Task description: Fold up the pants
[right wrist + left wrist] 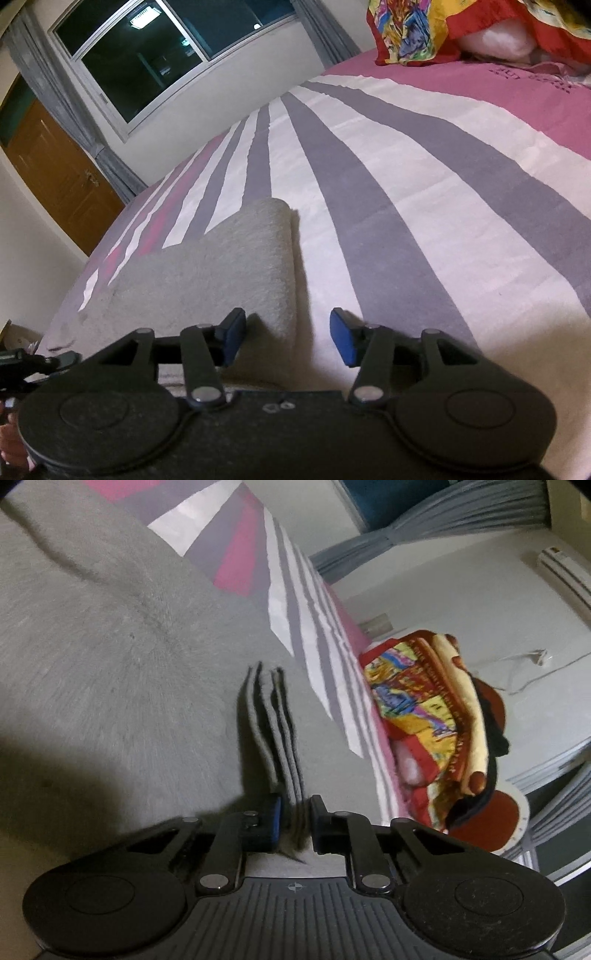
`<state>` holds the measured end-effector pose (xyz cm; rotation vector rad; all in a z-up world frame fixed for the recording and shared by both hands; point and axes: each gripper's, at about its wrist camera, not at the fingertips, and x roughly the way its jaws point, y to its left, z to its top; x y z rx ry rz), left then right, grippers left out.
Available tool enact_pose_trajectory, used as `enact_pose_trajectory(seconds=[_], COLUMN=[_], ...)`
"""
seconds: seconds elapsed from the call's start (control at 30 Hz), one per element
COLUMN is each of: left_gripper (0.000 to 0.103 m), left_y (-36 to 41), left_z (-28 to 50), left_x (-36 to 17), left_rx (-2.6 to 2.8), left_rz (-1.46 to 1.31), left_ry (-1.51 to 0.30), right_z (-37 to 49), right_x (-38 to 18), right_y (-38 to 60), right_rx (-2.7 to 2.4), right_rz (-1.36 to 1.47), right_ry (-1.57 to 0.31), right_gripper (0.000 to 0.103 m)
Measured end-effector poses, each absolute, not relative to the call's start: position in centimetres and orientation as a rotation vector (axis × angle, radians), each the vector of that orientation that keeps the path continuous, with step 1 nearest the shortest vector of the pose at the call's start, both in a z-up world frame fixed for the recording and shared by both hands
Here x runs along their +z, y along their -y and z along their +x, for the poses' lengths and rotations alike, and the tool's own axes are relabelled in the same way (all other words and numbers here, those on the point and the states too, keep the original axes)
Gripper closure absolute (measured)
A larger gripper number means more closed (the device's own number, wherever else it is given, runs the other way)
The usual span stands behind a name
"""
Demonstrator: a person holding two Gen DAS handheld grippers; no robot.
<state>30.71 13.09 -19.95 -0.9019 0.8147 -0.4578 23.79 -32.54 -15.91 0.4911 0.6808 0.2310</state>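
fuzzy matt pants (110, 646) (fleece-like cloth)

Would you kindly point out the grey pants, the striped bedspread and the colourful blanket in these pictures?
grey pants (110, 657): left wrist view, broad flat fabric.
striped bedspread (369, 221): right wrist view, grey stripe at the middle.
colourful blanket (413, 701): left wrist view, patterned face of the bundle.

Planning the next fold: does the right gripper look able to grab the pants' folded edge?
Probably yes: the right gripper is open, and the pants edge lies between its jaws, unobstructed.
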Motion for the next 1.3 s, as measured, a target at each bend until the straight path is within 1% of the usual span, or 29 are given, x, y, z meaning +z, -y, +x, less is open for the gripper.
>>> enact_pose_trajectory(seconds=[0.2,0.27,0.33,0.4,0.43,0.5,0.57,0.63,0.7,0.77,0.87,1.0,1.07,1.17,1.2,1.3], left_gripper=[0.087,0.084,0.077,0.063,0.06,0.049,0.047,0.047,0.086,0.086,0.086,0.086,0.086,0.086,0.086,0.084], left_y=[-13.2,-13.3,-12.8,-12.5,-12.3,-11.9,-11.6,-11.6,-11.3,-11.2,-11.2,-11.4,-11.7,-12.3,-12.6,-12.4], left_z=[30.2,30.4,30.6,30.5,30.4,30.3,30.8,31.7,32.7,33.0,32.5,31.7,31.5,31.5,31.2,30.7], left_x=[-21.2,-21.2,-20.6,-20.2,-20.0,-19.7,-19.7,-20.0,-20.7,-21.0,-20.1,-18.4,-19.1,-22.5,-23.3,-23.2], left_rx=[-0.389,-0.377,-0.373,-0.399,-0.412,-0.433,-0.434,-0.431,-0.457,-0.466,-0.54,-0.555,-0.505,-0.379,-0.375,-0.355], left_rz=[-0.898,-0.885,-0.824,-0.783,-0.758,-0.713,-0.71,-0.753,-0.859,-0.938,-1.096,-1.114,-1.09,-1.081,-1.106,-1.132], left_ry=[-0.817,-0.805,-0.801,-0.792,-0.786,-0.776,-0.769,-0.786,-0.852,-0.873,-0.819,-0.789,-0.823,-0.929,-0.93,-0.909], right_z=[23.9,23.9,23.9,23.9,23.9,23.8,23.9,23.9,23.9,24.0,23.9,23.8,23.7,23.7,23.7,23.6], right_x=[-15.9,-15.8,-15.8,-15.8,-15.8,-15.8,-15.8,-15.8,-15.7,-15.7,-15.7,-15.7,-15.7,-15.7,-15.7,-15.7], right_y=[32.5,32.5,32.4,32.3,32.3,32.1,32.0,31.8,31.7,31.8,31.7,31.8,31.9,32.1,32.1,32.1], right_rx=[0.228,0.233,0.236,0.235,0.235,0.235,0.235,0.235,0.234,0.232,0.233,0.238,0.24,0.242,0.241,0.242], right_rz=[0.481,0.483,0.478,0.468,0.464,0.459,0.451,0.442,0.435,0.437,0.434,0.438,0.442,0.442,0.443,0.441], right_ry=[-0.682,-0.682,-0.681,-0.68,-0.68,-0.678,-0.678,-0.678,-0.679,-0.679,-0.679,-0.676,-0.675,-0.674,-0.674,-0.675], right_gripper=[0.052,0.048,0.047,0.046,0.045,0.044,0.043,0.042,0.041,0.041,0.041,0.041,0.041,0.041,0.041,0.041])
